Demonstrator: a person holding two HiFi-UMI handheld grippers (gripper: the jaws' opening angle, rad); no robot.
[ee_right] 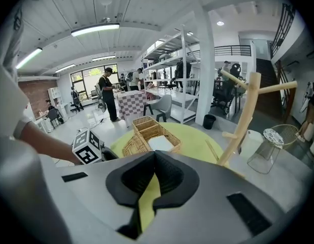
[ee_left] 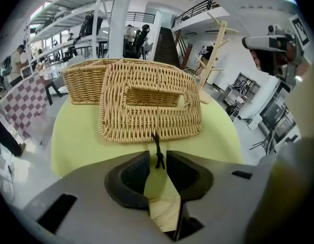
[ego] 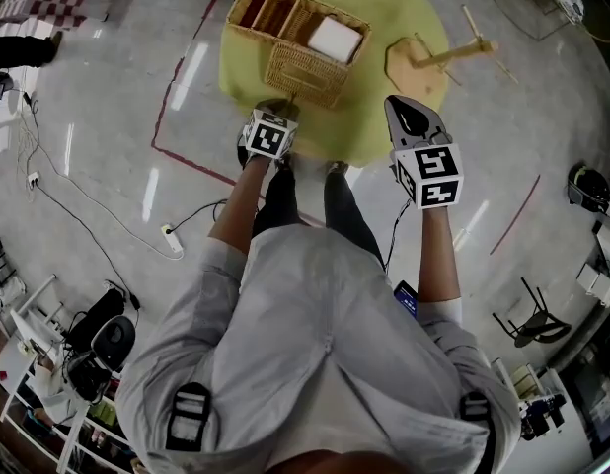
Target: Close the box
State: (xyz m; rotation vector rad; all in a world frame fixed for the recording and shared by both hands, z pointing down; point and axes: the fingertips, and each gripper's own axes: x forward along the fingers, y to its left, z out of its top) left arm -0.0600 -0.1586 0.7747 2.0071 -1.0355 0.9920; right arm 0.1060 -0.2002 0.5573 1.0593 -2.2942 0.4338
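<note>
A wicker box [ego: 277, 13] stands on the round yellow-green table [ego: 384, 8], with a white block [ego: 335, 39] in one compartment. Its woven lid [ego: 305, 74] is folded out toward me and lies flat near the table's front edge. My left gripper [ego: 275, 109] is just in front of the lid. In the left gripper view the lid [ee_left: 149, 105] fills the middle, and its black cord [ee_left: 157, 149] dangles in the narrow gap of my left gripper [ee_left: 157, 161], whose jaws stand a little apart. My right gripper [ego: 402, 107] hovers right of the box; its jaws [ee_right: 153, 156] meet with nothing between them.
A wooden peg stand [ego: 433, 59] rests on the table's right side, close to my right gripper. A wire stool [ee_right: 271, 146] stands on the floor beyond it. Cables and a power strip [ego: 172, 240] lie on the floor at left. People stand far off in the hall.
</note>
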